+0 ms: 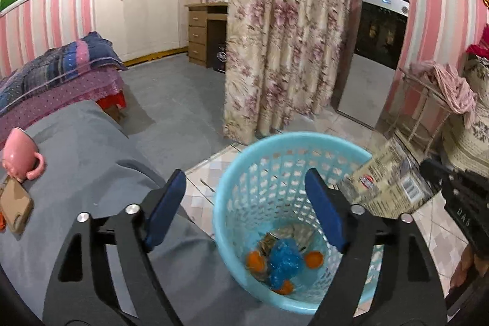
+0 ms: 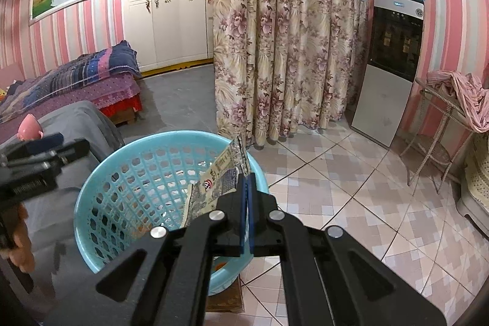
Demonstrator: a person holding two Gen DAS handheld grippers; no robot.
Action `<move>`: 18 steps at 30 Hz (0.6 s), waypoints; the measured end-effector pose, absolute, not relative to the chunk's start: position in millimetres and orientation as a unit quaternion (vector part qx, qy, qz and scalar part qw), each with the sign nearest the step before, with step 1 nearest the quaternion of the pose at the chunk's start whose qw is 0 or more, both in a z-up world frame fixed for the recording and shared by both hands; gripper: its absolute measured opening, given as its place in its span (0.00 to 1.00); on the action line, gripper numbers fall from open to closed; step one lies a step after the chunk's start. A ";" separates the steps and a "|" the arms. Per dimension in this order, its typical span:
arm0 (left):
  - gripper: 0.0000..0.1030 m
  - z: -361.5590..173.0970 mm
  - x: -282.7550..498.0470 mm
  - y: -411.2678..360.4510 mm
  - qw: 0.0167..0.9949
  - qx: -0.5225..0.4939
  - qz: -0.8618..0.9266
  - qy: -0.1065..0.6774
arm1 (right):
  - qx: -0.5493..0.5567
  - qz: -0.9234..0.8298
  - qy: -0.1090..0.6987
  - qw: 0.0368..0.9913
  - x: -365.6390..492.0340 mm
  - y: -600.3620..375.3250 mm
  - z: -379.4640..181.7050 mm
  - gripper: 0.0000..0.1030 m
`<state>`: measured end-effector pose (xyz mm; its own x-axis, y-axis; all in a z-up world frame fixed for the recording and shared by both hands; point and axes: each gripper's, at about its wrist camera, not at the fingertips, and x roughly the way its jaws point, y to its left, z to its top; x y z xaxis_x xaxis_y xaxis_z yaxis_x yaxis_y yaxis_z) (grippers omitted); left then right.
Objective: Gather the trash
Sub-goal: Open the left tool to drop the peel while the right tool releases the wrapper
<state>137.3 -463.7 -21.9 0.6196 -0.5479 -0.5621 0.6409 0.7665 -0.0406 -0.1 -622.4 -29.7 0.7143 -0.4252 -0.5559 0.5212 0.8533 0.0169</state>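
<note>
Wrapper (image 2: pixel 218 184): a printed snack wrapper, held above the basket's rim.
Right tongs (image 2: pixel 246 176): closed tight on the wrapper.
Left tongs (image 1: pixel 246 188): spread wide, nothing between them.
Basket (image 1: pixel 232 170): light blue, some trash (image 1: pixel 284 263) at the bottom.

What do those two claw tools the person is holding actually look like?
Both are alike: the left claw and the right claw have black angular linkage arms joined by round silver pivot pins, ending in flat blue pads. White lettering marks one's black body.

The basket (image 1: pixel 232 173) mouth lies open; a packet (image 2: pixel 220 182) crosses its right rim (perhaps touching), tiled floor (image 2: pixel 351 188) beyond is bare.
</note>
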 end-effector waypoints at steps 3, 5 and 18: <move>0.85 -19.6 138.5 -455.2 0.904 0.086 -0.315 0.276 | 0.086 -0.258 0.279 0.921 3.2 -619.6 -31.1 0.01; 0.85 -20.4 140.3 -447.4 0.907 0.087 -0.306 0.277 | 0.086 -0.257 0.280 0.921 6.7 -616.7 -32.5 0.01; 0.91 -2.5 140.4 -387.0 0.927 0.084 -0.257 0.260 | 0.095 -0.270 0.290 0.913 42.7 -604.4 -46.8 0.75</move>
<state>140.4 -387.0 -2.5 0.7327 -0.4321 -0.5258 0.5198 0.8540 0.0224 42.7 -604.4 -46.8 0.6863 -0.4376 -0.5809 0.5477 0.8365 0.0169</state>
